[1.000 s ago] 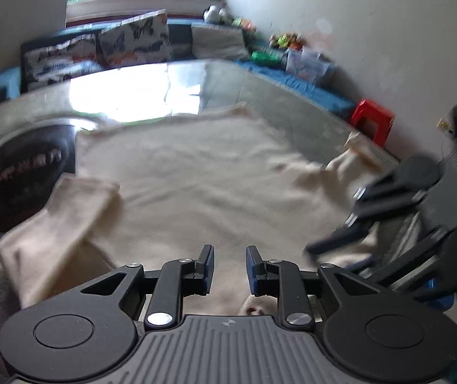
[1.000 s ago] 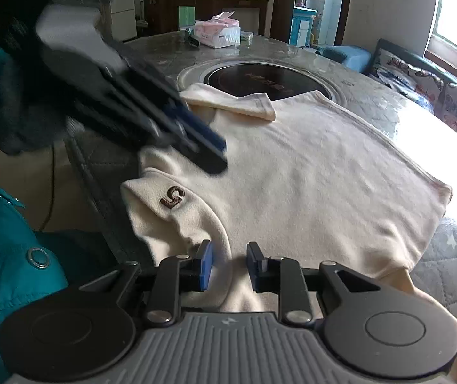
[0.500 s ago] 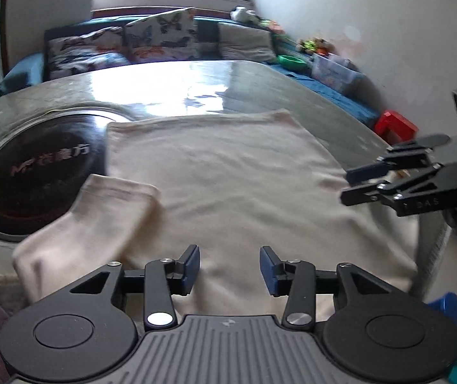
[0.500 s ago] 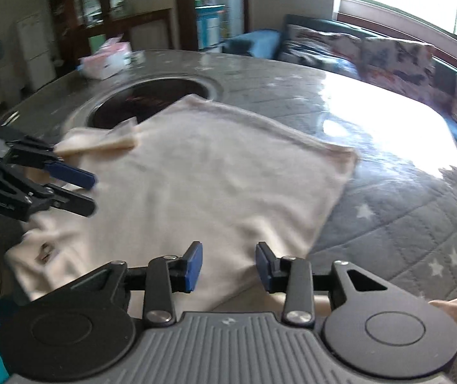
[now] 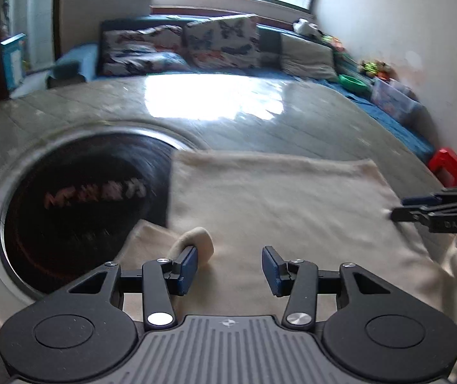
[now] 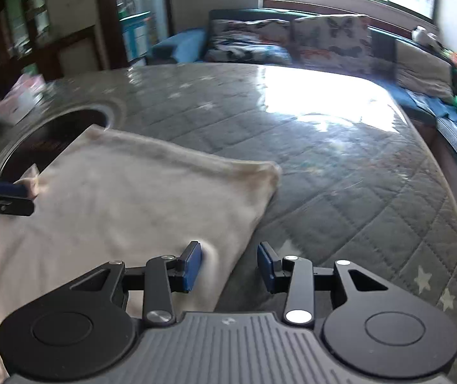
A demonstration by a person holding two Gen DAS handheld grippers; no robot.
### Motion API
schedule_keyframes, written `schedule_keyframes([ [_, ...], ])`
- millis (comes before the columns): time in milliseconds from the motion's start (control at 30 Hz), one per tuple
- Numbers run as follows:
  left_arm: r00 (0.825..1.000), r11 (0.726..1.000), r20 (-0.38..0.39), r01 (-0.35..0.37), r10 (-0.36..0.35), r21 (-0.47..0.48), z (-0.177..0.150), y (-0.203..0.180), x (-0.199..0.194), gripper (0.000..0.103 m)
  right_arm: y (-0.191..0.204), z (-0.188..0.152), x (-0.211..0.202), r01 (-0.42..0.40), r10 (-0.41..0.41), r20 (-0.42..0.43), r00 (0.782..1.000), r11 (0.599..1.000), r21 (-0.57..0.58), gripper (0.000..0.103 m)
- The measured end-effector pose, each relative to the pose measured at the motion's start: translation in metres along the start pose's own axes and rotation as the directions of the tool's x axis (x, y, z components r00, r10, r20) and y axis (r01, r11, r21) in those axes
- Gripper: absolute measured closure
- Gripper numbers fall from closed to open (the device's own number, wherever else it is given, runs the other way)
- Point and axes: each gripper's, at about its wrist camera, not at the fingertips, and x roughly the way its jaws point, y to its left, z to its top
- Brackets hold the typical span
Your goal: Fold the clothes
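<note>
A cream shirt (image 5: 279,201) lies flat on the grey quilted table (image 6: 340,172); it also shows in the right wrist view (image 6: 126,201). My left gripper (image 5: 228,268) is open, low over the shirt's near left side, with a curled sleeve fold (image 5: 196,243) touching its left finger. My right gripper (image 6: 228,265) is open at the shirt's right side edge, its left finger on the cloth and its right finger over the bare table. Each gripper shows at the edge of the other's view, the right gripper (image 5: 433,211) and the left gripper (image 6: 1,198).
A round black inset hob (image 5: 78,204) sits in the table under the shirt's left edge. A sofa with butterfly cushions (image 5: 203,44) stands behind the table. A red stool (image 5: 449,166) is at the right. A tissue pack (image 6: 20,99) lies far left.
Both grippers opened wider and dropped lower towards the shirt's two sides. The left gripper moved left to the sleeve fold; the right gripper moved right to the side edge.
</note>
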Motion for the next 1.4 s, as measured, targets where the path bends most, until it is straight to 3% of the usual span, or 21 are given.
schedule_keyframes([
  [167,0.995,0.996,0.051,-0.085,0.087,-0.034,0.022,0.007,0.010,0.054,-0.009,0.012,0.014,0.011,-0.011,0.014,1.000,0.999,0.048,0.065],
  [400,0.986,0.986,0.030,-0.164,0.164,-0.010,0.043,0.008,0.043,0.057,-0.014,0.024,0.023,0.036,-0.037,0.015,0.999,0.997,0.062,0.071],
  [433,0.986,0.986,0.021,-0.166,0.166,-0.015,0.044,0.009,0.048,0.059,-0.015,0.026,0.024,0.039,-0.040,0.015,0.999,0.997,0.065,0.071],
  [500,0.986,0.986,0.006,-0.164,0.164,-0.021,0.045,0.012,0.056,0.079,-0.017,0.029,0.027,0.038,-0.040,0.015,0.999,0.997,0.070,0.079],
  [600,0.989,0.988,0.005,-0.150,0.150,-0.026,0.042,0.018,0.061,0.095,-0.015,0.034,0.032,0.034,-0.035,0.014,0.999,0.997,0.065,0.091],
  [800,0.979,0.979,0.033,-0.201,0.202,-0.037,0.040,0.028,0.054,0.099,-0.003,0.052,0.049,0.037,-0.037,0.017,0.999,0.999,0.021,0.092],
  [1067,0.970,0.968,0.026,-0.240,0.242,-0.073,0.049,0.051,0.056,0.098,0.018,0.081,0.081,0.035,-0.034,0.026,0.999,0.998,-0.049,0.089],
  [1200,0.973,0.967,0.022,-0.226,0.230,-0.117,0.051,0.062,0.044,0.087,0.030,0.085,0.076,0.052,-0.048,0.040,0.998,0.992,-0.112,0.083],
  [1267,0.971,0.965,0.034,-0.231,0.237,-0.125,0.049,0.066,0.032,0.083,0.036,0.081,0.065,0.036,-0.030,0.047,0.998,0.990,-0.133,0.076],
  [1367,0.971,0.966,0.050,-0.226,0.234,-0.129,0.042,0.072,0.012,0.060,0.049,0.068,0.048,-0.008,0.016,0.042,0.999,0.986,-0.164,0.066],
  [1400,0.971,0.966,0.057,-0.225,0.233,-0.125,0.039,0.072,0.005,0.056,0.055,0.062,0.042,-0.024,0.032,0.039,0.999,0.984,-0.176,0.057],
])
